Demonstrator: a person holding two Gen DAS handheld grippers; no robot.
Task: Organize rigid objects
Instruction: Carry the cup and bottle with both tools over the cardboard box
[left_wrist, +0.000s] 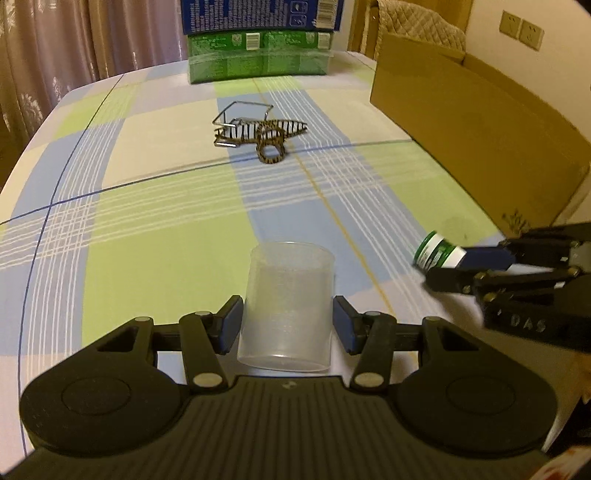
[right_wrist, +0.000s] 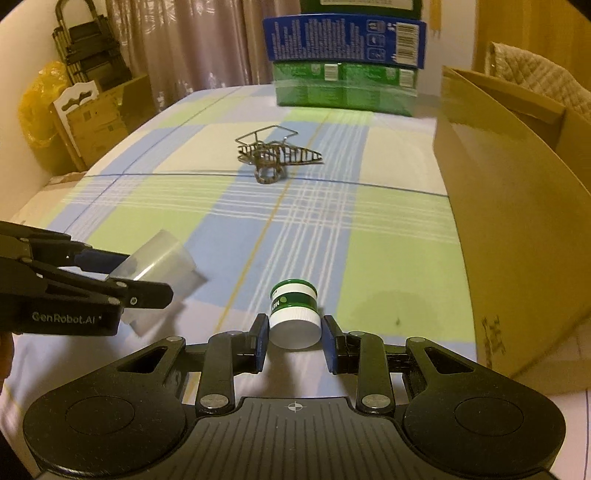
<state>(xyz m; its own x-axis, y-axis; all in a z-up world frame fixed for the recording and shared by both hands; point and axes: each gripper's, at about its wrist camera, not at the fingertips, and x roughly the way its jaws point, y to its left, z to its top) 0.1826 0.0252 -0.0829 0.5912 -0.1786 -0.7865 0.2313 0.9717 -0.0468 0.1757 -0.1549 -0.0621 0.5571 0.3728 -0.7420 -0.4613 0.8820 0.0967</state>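
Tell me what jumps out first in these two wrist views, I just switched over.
Both grippers are loaded: the left gripper is shut on a clear plastic cup, and the right gripper on a small green-and-white jar, both over the plaid cloth. Farther ahead on the cloth lies a striped hair claw, with a cardboard box along the right.

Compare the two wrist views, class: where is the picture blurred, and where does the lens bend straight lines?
Left wrist view: the right gripper and its green jar smear at the right edge; the bedsheet stripes bow outwards.
Right wrist view: the clear cup and cardboard box are soft; dark corners frame both views.
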